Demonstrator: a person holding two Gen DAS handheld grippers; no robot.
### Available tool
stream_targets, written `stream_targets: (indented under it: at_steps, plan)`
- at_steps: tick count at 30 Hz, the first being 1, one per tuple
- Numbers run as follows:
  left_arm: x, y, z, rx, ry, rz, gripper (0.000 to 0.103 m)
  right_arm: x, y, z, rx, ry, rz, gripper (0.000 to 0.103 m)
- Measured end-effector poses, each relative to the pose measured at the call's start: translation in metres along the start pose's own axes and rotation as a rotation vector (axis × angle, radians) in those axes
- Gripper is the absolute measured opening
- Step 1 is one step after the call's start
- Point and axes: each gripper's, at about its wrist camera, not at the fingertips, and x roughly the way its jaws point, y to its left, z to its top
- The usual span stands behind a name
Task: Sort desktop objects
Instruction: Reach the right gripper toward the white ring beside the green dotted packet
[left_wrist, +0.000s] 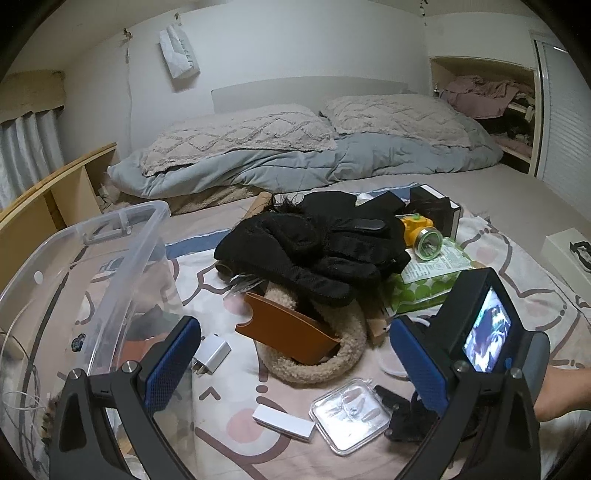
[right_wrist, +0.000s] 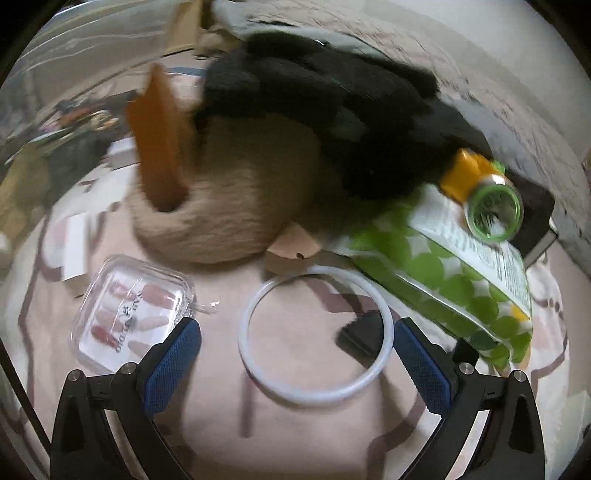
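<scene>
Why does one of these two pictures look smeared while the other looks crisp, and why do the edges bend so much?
Right wrist view: motion blur smears the black gloves and tan furry item, though the white ring near the right gripper stays fairly sharp. Left wrist view: crisp under even indoor light, with glare on the clear bin. Both use fisheye lenses, hence curved edges and dark corners.

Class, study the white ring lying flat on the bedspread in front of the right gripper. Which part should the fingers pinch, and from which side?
Pinch the near arc of the white ring from above, one finger inside the hoop and one outside. It lies flat and thin, and the open right gripper is nearest that arc.
</scene>
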Motion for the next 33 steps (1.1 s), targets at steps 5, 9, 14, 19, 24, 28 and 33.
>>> stream_targets:
  at_steps: [5,9,14,19,24,28,33]
  plan:
    - [-0.007,-0.001,-0.005,0.011,-0.019,-0.014,0.103,-0.013,-0.022,-0.001,0.120,-0.043,-0.004,0.103]
    - [-0.011,-0.003,-0.009,0.023,-0.026,-0.022,0.103,-0.014,-0.044,-0.005,0.195,-0.039,-0.059,0.103]
    - [-0.015,-0.004,-0.010,0.031,-0.034,-0.025,0.103,0.005,-0.053,-0.017,0.171,0.041,-0.071,0.103]
    - [-0.016,-0.008,-0.016,0.024,-0.031,-0.034,0.103,0.007,-0.048,-0.032,0.143,0.094,-0.061,0.103]
    - [-0.016,-0.019,-0.026,0.037,-0.007,-0.078,0.103,-0.003,-0.056,-0.047,0.172,0.126,-0.021,0.103]
    - [-0.016,-0.029,-0.038,0.045,0.028,-0.143,0.103,-0.011,-0.064,-0.061,0.224,0.161,0.004,0.103]
    - [-0.010,-0.038,-0.055,-0.018,0.098,-0.200,0.103,-0.025,-0.061,-0.077,0.178,0.173,-0.003,0.103]
